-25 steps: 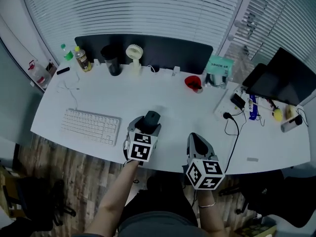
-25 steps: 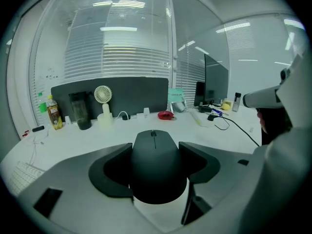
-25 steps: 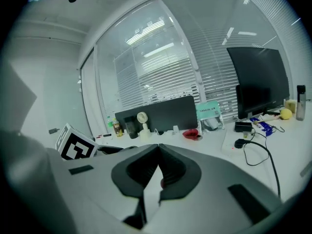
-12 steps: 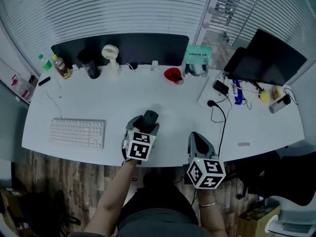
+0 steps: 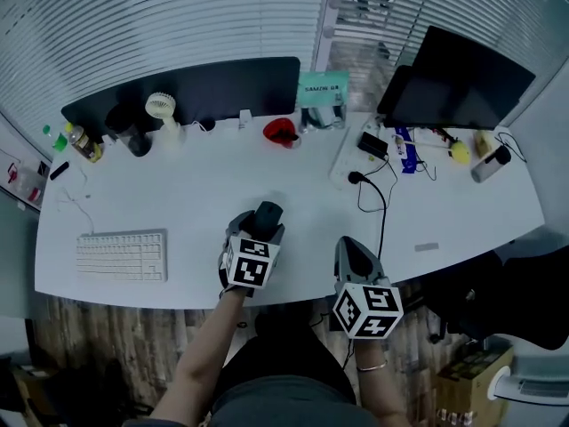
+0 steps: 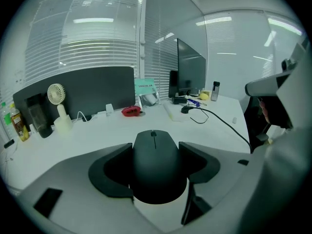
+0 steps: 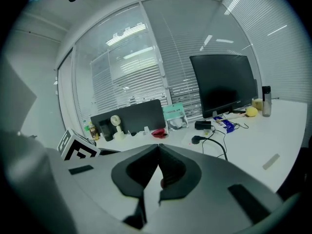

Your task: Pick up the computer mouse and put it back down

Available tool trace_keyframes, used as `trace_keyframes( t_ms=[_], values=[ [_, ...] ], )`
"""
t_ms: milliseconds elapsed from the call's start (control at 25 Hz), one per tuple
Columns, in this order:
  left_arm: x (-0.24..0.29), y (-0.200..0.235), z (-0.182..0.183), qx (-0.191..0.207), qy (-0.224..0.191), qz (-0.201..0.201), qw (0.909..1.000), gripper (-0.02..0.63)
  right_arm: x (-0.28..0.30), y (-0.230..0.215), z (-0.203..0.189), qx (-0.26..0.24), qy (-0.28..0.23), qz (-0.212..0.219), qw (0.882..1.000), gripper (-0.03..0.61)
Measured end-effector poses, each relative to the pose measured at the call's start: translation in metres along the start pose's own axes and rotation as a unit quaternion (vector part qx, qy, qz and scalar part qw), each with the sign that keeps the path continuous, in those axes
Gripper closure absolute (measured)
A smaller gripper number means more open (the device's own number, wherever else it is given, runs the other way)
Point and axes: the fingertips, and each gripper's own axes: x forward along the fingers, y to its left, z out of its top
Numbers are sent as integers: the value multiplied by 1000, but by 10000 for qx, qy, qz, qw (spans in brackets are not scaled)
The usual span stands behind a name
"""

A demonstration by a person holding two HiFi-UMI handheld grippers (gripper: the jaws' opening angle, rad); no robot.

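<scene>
A person's left tool (image 5: pixel 264 223) clamps a matte black computer mouse (image 6: pixel 156 162) between its dark jaws, one jaw against each side, with the scroll wheel pointing away. The mouse is over the long white table (image 5: pixel 196 194), near its front edge and about midway along. Whether it touches the surface cannot be told. The right tool (image 5: pixel 354 254), off to the right at the table's edge, has its jaws pressed together, with nothing between them. A white keyboard (image 5: pixel 121 255) lies well to the left.
</scene>
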Motion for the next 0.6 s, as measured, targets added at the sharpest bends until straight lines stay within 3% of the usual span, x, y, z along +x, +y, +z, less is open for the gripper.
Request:
trace_keyframes(
  t_ms=[600],
  values=[
    [59,-42,-4,291,473,-342,9979,307,2,-52,0,256,18,-346,9991,575]
  ],
)
